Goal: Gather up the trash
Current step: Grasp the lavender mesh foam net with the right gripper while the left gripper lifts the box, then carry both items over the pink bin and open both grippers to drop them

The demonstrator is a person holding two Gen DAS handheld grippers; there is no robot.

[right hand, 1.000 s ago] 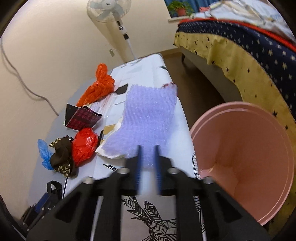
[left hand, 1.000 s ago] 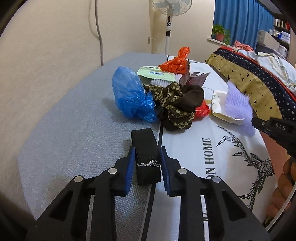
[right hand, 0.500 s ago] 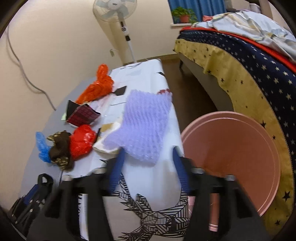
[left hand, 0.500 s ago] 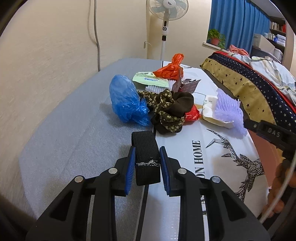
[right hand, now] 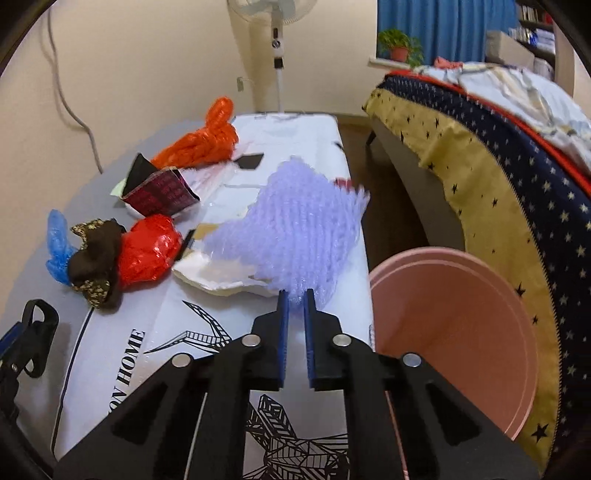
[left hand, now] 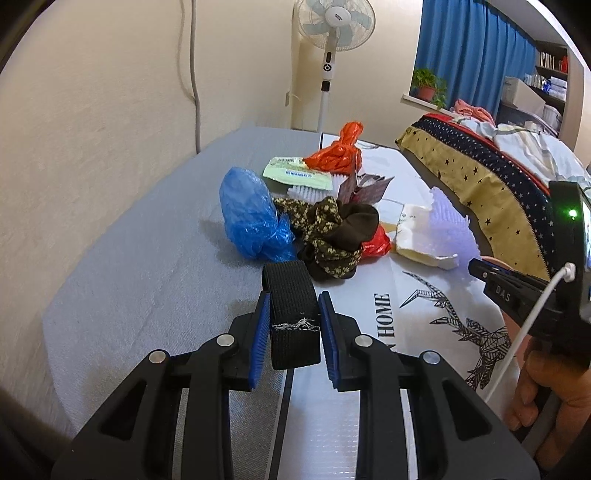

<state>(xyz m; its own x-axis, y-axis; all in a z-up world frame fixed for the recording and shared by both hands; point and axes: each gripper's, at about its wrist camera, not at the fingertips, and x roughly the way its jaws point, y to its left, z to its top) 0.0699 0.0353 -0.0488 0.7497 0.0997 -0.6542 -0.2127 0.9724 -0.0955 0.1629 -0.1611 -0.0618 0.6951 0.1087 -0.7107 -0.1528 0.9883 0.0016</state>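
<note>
My left gripper (left hand: 291,325) is shut on a black webbing strap (left hand: 291,306) and holds it just above the table. My right gripper (right hand: 294,321) is shut on the near edge of a lilac foam net (right hand: 295,240), which also shows in the left wrist view (left hand: 448,214). A pink bin (right hand: 454,325) stands on the floor right of the table. On the table lie a blue bag (left hand: 251,218), a brown floral cloth (left hand: 336,236), a red wrapper (right hand: 147,251), an orange bag (right hand: 203,144) and torn white paper (right hand: 218,277).
A white printed cover (right hand: 177,332) lies over the grey table (left hand: 140,266). A dark red packet (right hand: 159,192) and a green label pack (left hand: 299,175) lie among the trash. A bed (right hand: 480,155) stands to the right, a fan (left hand: 332,33) behind, the wall to the left.
My right gripper opened half a second ago and has now closed on the lilac foam net's near edge. My left gripper has kept hold of the black strap, lifting slightly.
</note>
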